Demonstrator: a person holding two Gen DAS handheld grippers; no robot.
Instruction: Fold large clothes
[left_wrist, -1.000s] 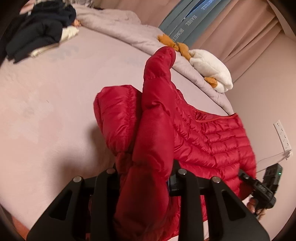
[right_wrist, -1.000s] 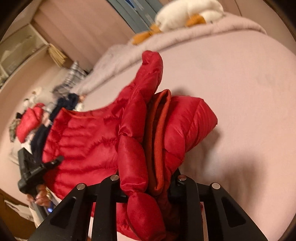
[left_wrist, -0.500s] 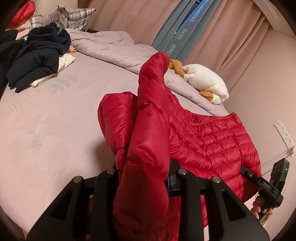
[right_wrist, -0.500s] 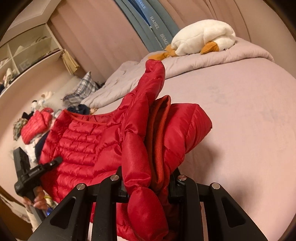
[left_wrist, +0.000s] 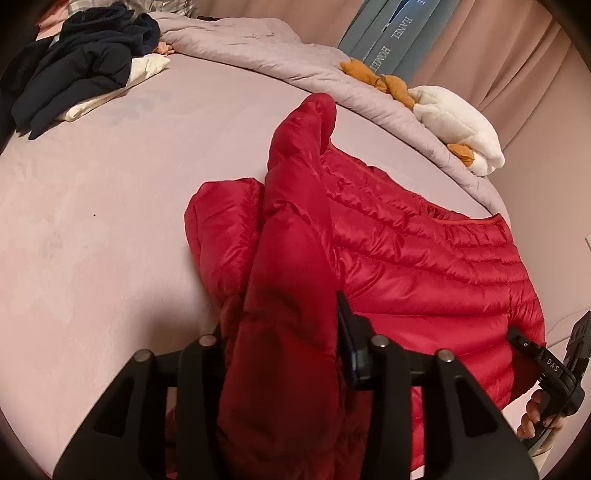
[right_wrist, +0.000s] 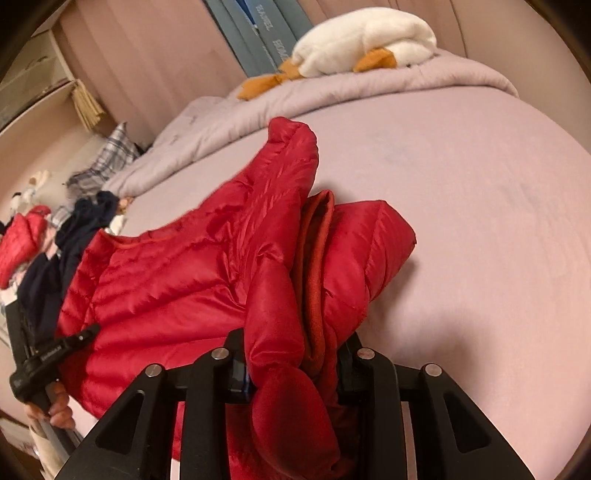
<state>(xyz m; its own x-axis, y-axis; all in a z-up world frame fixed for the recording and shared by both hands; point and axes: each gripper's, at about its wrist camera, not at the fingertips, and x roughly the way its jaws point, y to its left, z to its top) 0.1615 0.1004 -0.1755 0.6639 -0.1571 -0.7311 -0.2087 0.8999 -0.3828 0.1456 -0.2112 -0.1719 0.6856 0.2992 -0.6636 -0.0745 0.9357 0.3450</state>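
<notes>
A red quilted puffer jacket (left_wrist: 424, 266) lies over the near edge of a pink bed (left_wrist: 110, 206). My left gripper (left_wrist: 284, 354) is shut on a bunched fold of the red jacket, which stands up between the jaws. My right gripper (right_wrist: 295, 362) is shut on another fold of the red jacket (right_wrist: 159, 280), with its orange-red lining showing. Each gripper shows in the other's view, at the jacket's far edge: the right one in the left wrist view (left_wrist: 554, 369), the left one in the right wrist view (right_wrist: 40, 362). The fingertips are hidden by fabric.
A pile of dark clothes (left_wrist: 81, 62) lies at the bed's far left. A rolled lilac duvet (left_wrist: 295, 66) and a white plush duck (left_wrist: 458, 122) lie along the back. A second red jacket (right_wrist: 22, 243) and shelves (right_wrist: 33, 81) stand off the bed.
Both grippers have kept hold of the jacket. The views first tipped up toward the room, then back down toward the bed. The jacket body lies lower and flatter now.
</notes>
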